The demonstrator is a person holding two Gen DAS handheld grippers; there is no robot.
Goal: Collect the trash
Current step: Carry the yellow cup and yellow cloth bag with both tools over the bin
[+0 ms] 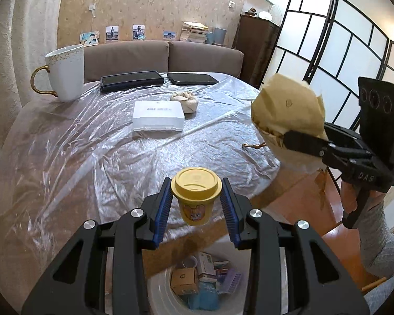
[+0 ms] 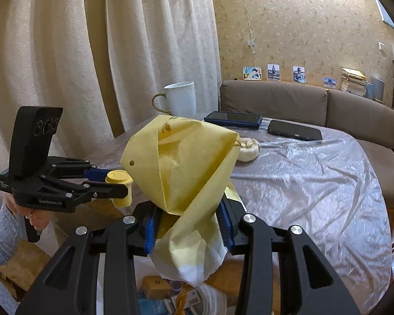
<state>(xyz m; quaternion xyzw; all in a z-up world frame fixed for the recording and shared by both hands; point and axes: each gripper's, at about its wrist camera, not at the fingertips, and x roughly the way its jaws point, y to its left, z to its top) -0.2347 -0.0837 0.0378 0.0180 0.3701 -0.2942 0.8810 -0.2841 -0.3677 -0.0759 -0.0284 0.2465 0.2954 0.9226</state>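
The left gripper [image 1: 196,197] pinches a small yellow lidded cup [image 1: 196,195] by its sides, blue pads pressed against it just under the lid, the cup hanging in the air at the near edge of the bench [image 1: 65,162]. The right gripper [image 2: 187,223] is clamped on a crumpled yellow paper bag [image 2: 181,162], which bulges up and out above the pads and droops pale below them.

Each camera catches the other tool from the side. The left wrist view shows the bag [image 1: 286,110] as a tan bundle off the bench's right edge, held up over the floor, with a hand [image 1: 352,197] and grey sleeve [image 1: 386,236] below the handle. The right wrist view shows the cup [image 2: 120,183] side-on, clear of the bench top, and a hand on that grip too.

Only the left wrist view shows a white plastic box [image 1: 159,116] lying on the plastic sheet (the bag hides that spot in the other view). Both show the white mug [image 1: 65,71] with its gold handle, two dark tablets [image 1: 132,78] at the far side, and a beige knotted bundle [image 1: 185,101].

Below the left gripper sits a white-lined bin [image 1: 157,291] holding small boxes and wrappers; the right wrist view gives only a partial glimpse of it.
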